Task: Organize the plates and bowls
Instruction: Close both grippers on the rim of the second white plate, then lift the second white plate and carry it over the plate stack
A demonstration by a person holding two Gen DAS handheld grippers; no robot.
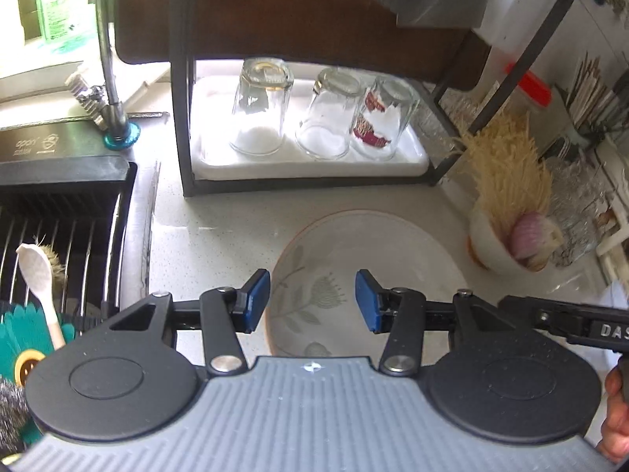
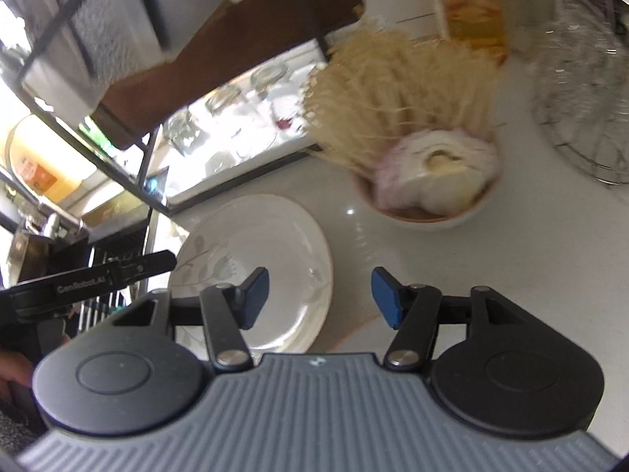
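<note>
Gleaming pale counter (image 1: 220,236) (speckled) bears a plate (image 1: 354,244), rack (image 1: 188,188) behind.

Legible markings in the two wrist views

Left wrist view: white capitals "DAS", cut off by the picture edge, stand on the black body of the other tool (image 1: 582,324), right of the left tongs (image 1: 312,301); faint pale lettering on the black sink cover (image 1: 47,147), far left and beyond, is unreadable. Right wrist view: "GenRobot.AI" stands on the black arm (image 2: 94,279) left of the right tongs (image 2: 320,295); print on the orange label (image 2: 37,175) farther left is blurred.
</note>
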